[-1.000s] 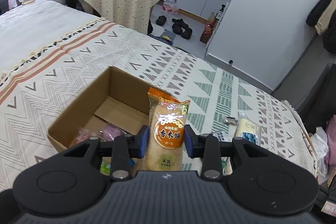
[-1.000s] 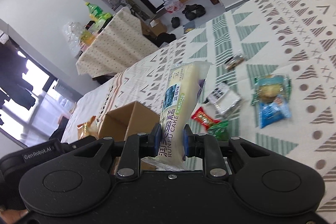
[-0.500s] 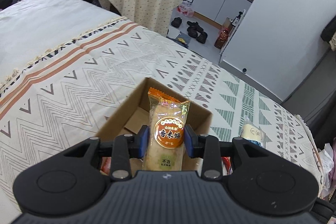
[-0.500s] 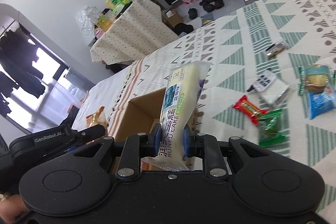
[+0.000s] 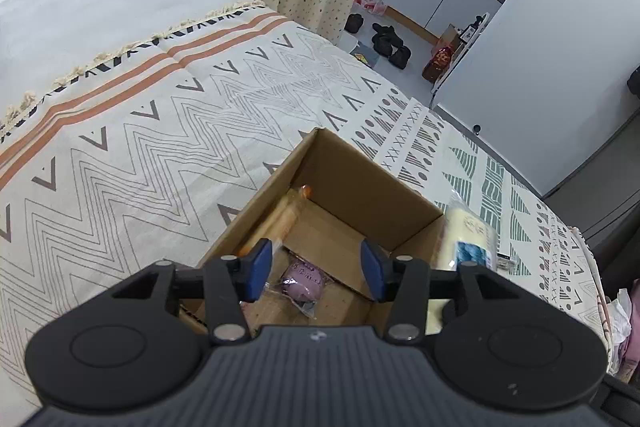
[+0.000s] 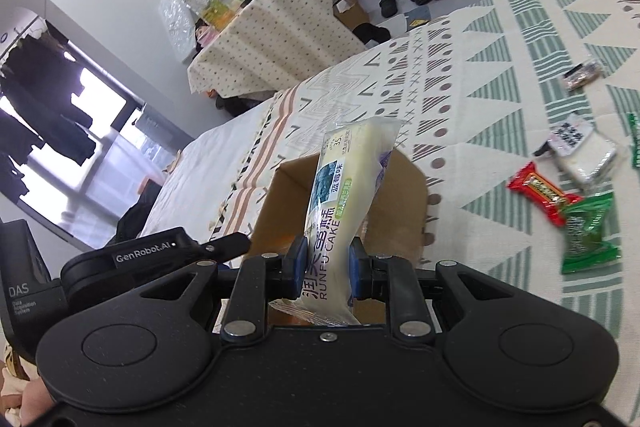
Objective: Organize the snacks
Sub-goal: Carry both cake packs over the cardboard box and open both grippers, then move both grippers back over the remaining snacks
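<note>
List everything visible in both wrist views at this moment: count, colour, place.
cardboard box: 1, brown, open, on the bed
orange snack pack: 1, in the box, against its left wall
purple snack: 1, on the box floor
cake pack: 1, white and blue, in the right gripper, over the box
red snack: 1, on the blanket
green snack: 1, beside the red one
silver pack: 1, on the blanket
blanket: 1, patterned
left gripper: open, empty, above the box
right gripper: shut on the cake pack
</note>
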Demonstrator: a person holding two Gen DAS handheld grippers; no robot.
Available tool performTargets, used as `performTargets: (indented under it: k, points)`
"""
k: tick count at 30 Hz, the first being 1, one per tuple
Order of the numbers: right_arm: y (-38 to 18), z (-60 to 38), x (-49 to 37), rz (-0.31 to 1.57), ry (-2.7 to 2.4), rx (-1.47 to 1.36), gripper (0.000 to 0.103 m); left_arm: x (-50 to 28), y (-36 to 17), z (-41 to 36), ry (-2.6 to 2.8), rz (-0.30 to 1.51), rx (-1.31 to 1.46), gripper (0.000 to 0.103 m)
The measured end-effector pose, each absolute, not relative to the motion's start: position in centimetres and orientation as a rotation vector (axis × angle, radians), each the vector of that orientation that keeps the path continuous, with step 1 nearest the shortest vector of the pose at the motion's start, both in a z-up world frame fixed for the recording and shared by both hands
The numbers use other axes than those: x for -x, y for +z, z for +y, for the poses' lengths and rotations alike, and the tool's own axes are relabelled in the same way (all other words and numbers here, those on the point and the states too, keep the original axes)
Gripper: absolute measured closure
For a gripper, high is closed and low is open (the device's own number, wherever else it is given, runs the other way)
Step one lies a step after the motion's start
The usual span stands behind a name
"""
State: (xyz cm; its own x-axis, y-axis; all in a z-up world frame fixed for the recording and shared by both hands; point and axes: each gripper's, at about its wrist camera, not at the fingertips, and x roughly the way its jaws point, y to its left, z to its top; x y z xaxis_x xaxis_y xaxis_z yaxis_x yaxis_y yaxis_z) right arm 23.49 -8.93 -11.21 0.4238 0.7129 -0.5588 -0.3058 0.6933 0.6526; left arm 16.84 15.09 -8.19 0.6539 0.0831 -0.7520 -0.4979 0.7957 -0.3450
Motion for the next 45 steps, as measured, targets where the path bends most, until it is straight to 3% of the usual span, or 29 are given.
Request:
performTargets:
  k: [3, 7, 8, 11, 18, 33, 37, 41, 45]
  points:
    - [-11.4, -7.8, -23.6, 0.941, 0.674, -0.494, 0.082, -16.7, -8.2, 15.4, 0.340, 0.793, 0.578, 0.049]
    - [-11.2, -6.8, -23.6, 0.915, 0.666, -0.486, 0.079, -16.5, -8.0, 15.5, 0.343, 0.786, 0.578, 0.034]
    - [-11.1, -6.6, -23.6, 0.907, 0.669, -0.484, 0.074, -16.5, -8.0, 15.4, 0.342, 0.786, 0.574, 0.031]
    - [-10.7, -6.4, -23.4, 0.895, 0.645, -0.462, 0.041, -16.3, -7.9, 15.3, 0.333, 0.778, 0.575, 0.021]
    - [-10.1, -8.4, -23.0, 0.896, 0.564, -0.426, 0.039, -16.1, -7.6, 14.2, 0.332, 0.788, 0.569, 0.011]
    - [-9.3, -14.9, -21.9, 0.890, 0.439, -0.332, 0.011, -15.9, -7.1, 9.5, 0.327, 0.806, 0.509, 0.004]
    - [-9.0, -16.6, -21.7, 0.884, 0.415, -0.312, 0.010, -16.1, -6.6, 8.0, 0.317, 0.806, 0.490, 0.000]
    - [-8.7, -18.6, -21.2, 0.855, 0.401, -0.311, 0.000, -16.4, -6.4, 6.5, 0.285, 0.816, 0.477, 0.000]
    - [-8.8, -20.3, -21.2, 0.859, 0.402, -0.324, 0.000, -16.6, -6.5, 5.0, 0.262, 0.825, 0.501, 0.000]
